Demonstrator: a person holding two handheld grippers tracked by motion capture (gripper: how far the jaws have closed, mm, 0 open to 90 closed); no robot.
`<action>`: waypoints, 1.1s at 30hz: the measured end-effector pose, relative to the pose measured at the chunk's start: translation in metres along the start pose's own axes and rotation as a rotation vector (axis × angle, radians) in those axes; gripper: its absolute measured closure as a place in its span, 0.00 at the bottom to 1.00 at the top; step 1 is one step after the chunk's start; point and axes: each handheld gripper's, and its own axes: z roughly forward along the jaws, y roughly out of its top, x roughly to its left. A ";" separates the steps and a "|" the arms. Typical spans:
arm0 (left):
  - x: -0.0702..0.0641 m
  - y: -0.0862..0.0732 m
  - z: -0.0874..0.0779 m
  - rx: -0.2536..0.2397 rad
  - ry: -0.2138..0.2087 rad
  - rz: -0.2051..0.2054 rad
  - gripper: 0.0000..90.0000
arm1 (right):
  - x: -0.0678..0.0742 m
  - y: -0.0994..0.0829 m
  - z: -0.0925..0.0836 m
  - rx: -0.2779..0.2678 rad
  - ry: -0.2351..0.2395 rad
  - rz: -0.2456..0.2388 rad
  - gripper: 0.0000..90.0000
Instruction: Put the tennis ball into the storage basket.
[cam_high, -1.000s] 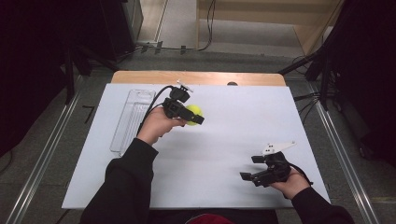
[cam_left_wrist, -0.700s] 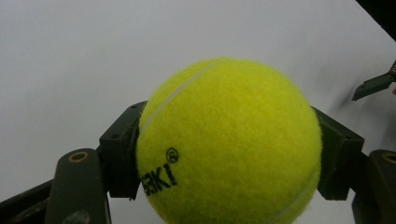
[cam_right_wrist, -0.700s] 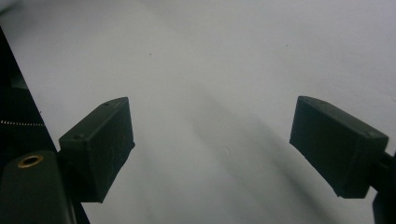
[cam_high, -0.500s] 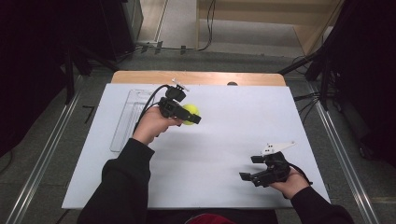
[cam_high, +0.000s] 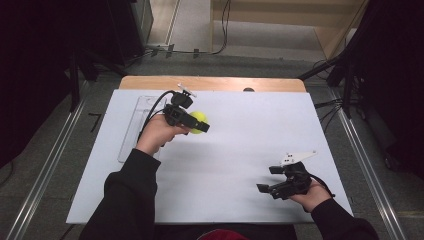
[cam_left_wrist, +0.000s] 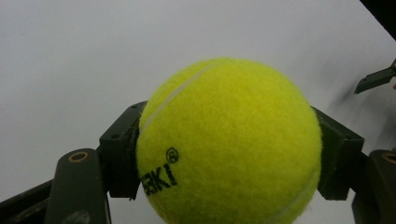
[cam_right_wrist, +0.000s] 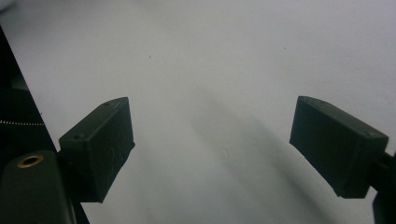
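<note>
A tennis ball (cam_left_wrist: 229, 144) is clamped between the left gripper's (cam_high: 196, 123) jaws, clear of the table (cam_high: 240, 150). It should be carried level, the squeeze kept even. The right gripper (cam_high: 270, 180) is held wide, empty.

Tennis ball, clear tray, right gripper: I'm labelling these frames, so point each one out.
tennis ball (cam_left_wrist: 229, 144), left gripper view, middle of its felt.
clear tray (cam_high: 131, 131), high view, its left wall.
right gripper (cam_high: 266, 180), high view, between its fingertips.
</note>
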 end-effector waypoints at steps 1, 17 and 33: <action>0.001 0.000 -0.001 0.000 0.000 0.001 0.30 | 0.000 0.000 0.000 0.001 0.000 0.000 0.13; 0.011 -0.007 -0.016 -0.019 0.036 -0.003 0.30 | 0.001 0.002 0.002 0.003 0.010 -0.017 0.13; 0.017 -0.012 -0.026 -0.021 0.068 -0.011 0.30 | 0.002 0.003 0.003 0.004 0.014 -0.018 0.13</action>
